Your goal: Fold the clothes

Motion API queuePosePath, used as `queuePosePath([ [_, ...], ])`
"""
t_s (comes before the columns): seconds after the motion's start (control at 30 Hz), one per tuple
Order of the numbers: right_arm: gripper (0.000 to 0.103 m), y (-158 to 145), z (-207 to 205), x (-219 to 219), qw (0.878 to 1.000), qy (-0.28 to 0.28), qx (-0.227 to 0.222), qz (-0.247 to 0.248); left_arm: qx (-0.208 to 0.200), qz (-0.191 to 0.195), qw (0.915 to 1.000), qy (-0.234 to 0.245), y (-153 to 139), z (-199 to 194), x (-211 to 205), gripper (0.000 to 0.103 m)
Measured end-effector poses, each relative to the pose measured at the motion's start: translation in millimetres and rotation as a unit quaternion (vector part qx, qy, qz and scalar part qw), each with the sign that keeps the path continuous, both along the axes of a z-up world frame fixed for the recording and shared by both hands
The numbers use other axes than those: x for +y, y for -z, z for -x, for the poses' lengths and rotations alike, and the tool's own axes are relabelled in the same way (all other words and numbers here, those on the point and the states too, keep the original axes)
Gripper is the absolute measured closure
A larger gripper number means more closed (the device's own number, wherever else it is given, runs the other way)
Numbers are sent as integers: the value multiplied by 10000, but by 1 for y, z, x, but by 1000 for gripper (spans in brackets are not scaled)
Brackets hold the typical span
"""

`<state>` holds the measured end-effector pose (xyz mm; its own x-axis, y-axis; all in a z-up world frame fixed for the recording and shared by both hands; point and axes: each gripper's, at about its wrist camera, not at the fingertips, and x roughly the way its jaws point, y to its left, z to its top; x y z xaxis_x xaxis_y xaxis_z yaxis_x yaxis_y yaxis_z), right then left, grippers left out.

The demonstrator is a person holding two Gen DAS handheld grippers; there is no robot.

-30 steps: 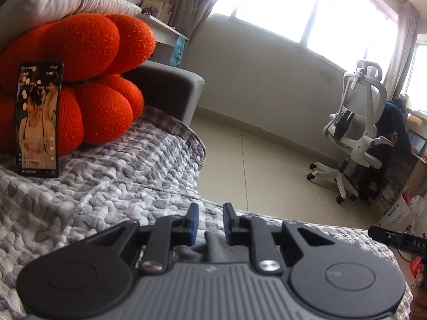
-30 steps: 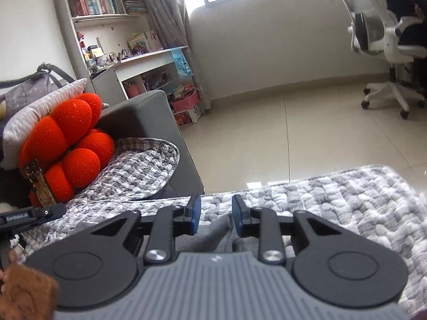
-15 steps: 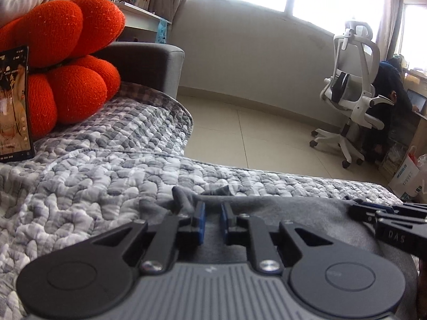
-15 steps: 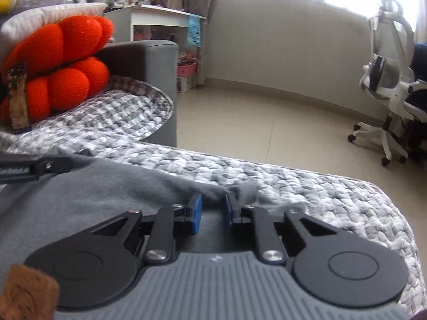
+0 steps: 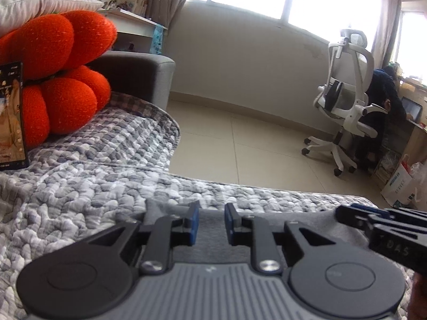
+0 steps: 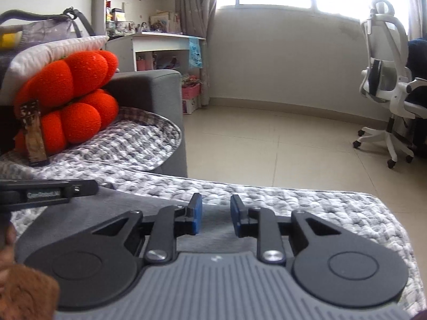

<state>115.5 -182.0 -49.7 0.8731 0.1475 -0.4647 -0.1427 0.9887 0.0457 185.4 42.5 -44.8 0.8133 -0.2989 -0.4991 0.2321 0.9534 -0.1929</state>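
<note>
From where I'm driving this, the grey quilted blanket (image 5: 88, 186) covers the couch, the grey garment (image 6: 88, 213) lies flat on it under both tongs, and my left gripper (image 5: 211, 222) and right gripper (image 6: 216, 214) are both spreading apart, pinching nothing.

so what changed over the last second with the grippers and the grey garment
Both grippers carried the grey garment down onto the quilt, pinched at its far edge. Now the left gripper and right gripper are opening, with cloth lying flat beneath, no longer pinched. The orange cushion and phone stayed put.
</note>
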Motion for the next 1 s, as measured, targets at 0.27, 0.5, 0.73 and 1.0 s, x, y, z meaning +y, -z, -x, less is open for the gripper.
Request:
queuePosePath([
  [0.27,75,23,-22,26,9990,-144,417,97,217,-337,9986,354,18,-10,-17,79],
  [0.5,73,22,-23,-15,9986,324,419,74,218,-219,9995,10,11,-19,24,80],
  [0.73,69,8,8,-9,9992,95,354,-151,10,77,9991,419,-10,17,6,72],
  [1.0,68,14,47,9,9982,-168,567,-74,143,-277,9949,962,0,63,-15,69],
])
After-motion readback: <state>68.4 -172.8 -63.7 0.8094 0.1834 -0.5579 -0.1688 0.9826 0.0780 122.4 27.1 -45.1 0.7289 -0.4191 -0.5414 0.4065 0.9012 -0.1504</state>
